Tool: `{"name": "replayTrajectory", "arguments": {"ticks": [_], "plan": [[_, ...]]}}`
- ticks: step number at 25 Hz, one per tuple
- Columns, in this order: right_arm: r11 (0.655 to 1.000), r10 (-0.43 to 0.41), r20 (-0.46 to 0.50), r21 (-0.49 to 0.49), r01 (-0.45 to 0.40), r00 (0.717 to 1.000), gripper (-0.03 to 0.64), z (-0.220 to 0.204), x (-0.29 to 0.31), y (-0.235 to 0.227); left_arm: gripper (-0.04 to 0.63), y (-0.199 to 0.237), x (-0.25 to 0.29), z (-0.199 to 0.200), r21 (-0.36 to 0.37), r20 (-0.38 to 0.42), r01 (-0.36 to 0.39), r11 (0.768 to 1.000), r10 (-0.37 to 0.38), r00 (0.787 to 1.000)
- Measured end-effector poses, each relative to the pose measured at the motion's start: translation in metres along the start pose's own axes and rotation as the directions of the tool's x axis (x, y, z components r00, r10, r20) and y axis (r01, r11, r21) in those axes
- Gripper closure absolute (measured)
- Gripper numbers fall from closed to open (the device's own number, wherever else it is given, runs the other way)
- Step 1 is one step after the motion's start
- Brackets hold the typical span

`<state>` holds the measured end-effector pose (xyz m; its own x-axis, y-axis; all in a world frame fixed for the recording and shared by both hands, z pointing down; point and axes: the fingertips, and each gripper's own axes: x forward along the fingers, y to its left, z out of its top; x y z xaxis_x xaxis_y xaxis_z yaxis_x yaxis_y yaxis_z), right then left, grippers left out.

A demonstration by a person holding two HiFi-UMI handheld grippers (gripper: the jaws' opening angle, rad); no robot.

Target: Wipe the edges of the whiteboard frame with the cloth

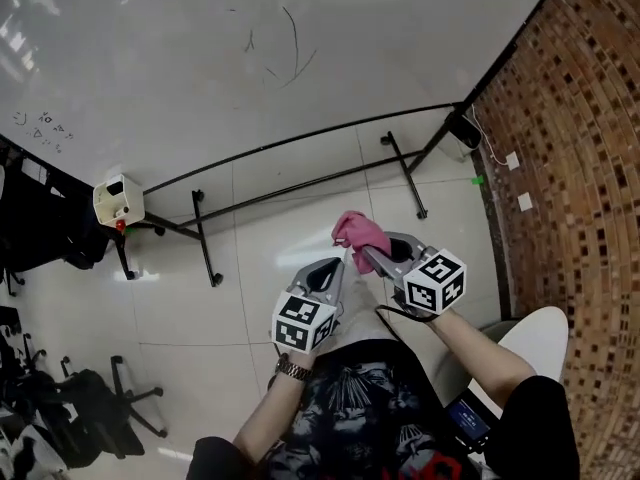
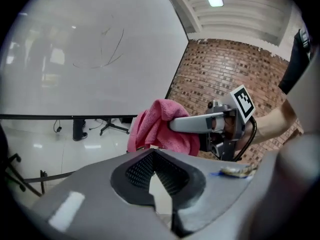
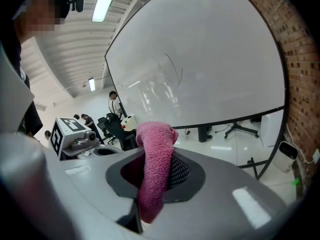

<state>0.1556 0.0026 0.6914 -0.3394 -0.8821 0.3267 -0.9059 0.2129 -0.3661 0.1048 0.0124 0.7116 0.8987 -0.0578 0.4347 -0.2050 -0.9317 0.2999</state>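
A pink cloth (image 1: 358, 234) is pinched in my right gripper (image 1: 366, 256), whose jaws are shut on it; it pokes up out of them as a pink fold (image 3: 156, 149). My left gripper (image 1: 345, 262) sits just left of it, shut and empty, and its own view shows the cloth (image 2: 159, 129) and the right gripper (image 2: 172, 125) close ahead. The whiteboard (image 1: 250, 48) stands in front, its black bottom frame edge (image 1: 300, 140) running left to right and its right edge (image 1: 515, 43) by the brick wall. Both grippers are held well short of the frame.
The board's black stand legs (image 1: 205, 238) spread over the white tile floor. A cream-coloured device (image 1: 118, 200) sits at the left end of the frame. Black office chairs (image 1: 90, 408) stand at the left. A brick wall (image 1: 580, 168) lies to the right.
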Motion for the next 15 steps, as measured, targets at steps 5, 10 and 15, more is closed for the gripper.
{"name": "replayTrajectory", "arguments": {"ticks": [5,10,15], "plan": [[0.995,-0.02,0.113,-0.093,0.03,0.993,0.56,0.032,-0.056,0.064,0.592,-0.063,-0.05,0.048,0.097,0.118,0.021,0.995,-0.032,0.993],[0.986,0.061,0.318,-0.167,-0.007,0.946,0.561,0.108,-0.095,0.109,0.592,-0.112,-0.099,0.139,0.227,0.299,-0.021,0.974,-0.049,0.953],[0.961,0.163,0.345,-0.269,-0.07,0.924,0.561,0.149,-0.123,0.141,0.592,-0.143,-0.114,0.169,0.236,0.331,-0.032,0.971,-0.05,0.942]]}}
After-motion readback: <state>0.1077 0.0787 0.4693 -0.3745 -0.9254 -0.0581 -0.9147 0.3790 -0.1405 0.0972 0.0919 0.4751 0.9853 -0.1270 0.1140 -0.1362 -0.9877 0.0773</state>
